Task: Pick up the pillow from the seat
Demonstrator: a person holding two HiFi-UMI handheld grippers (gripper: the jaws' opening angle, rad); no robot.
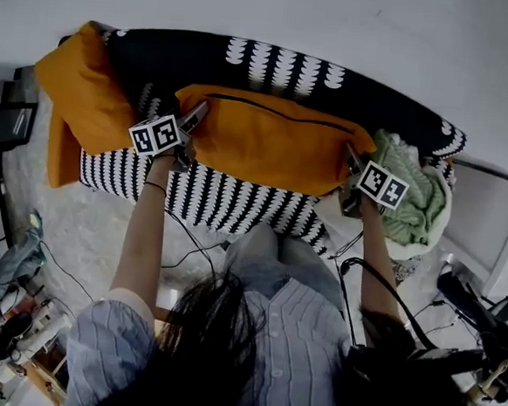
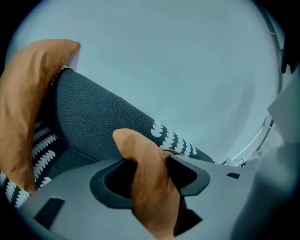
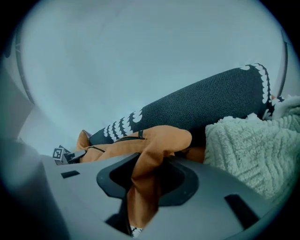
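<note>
At sofa [image 1: 237,201] | long orange zipped pillow [image 1: 267,142] | left claw [image 2: 149,180], right claw [image 3: 145,180] grip corners

I see the pillow [image 1: 268,138] plain orange, the seat [image 1: 237,201] black with rows of white scallops, the cushion [image 1: 83,97] orange too, the fluffy blanket [image 1: 412,197] pale green.

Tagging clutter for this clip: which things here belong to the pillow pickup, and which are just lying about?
In the job: long orange pillow, pinched at its ends by left tongs and right tongs; patterned seat.
Lying about: second orange pillow, green fleece blanket, floor cable.
</note>
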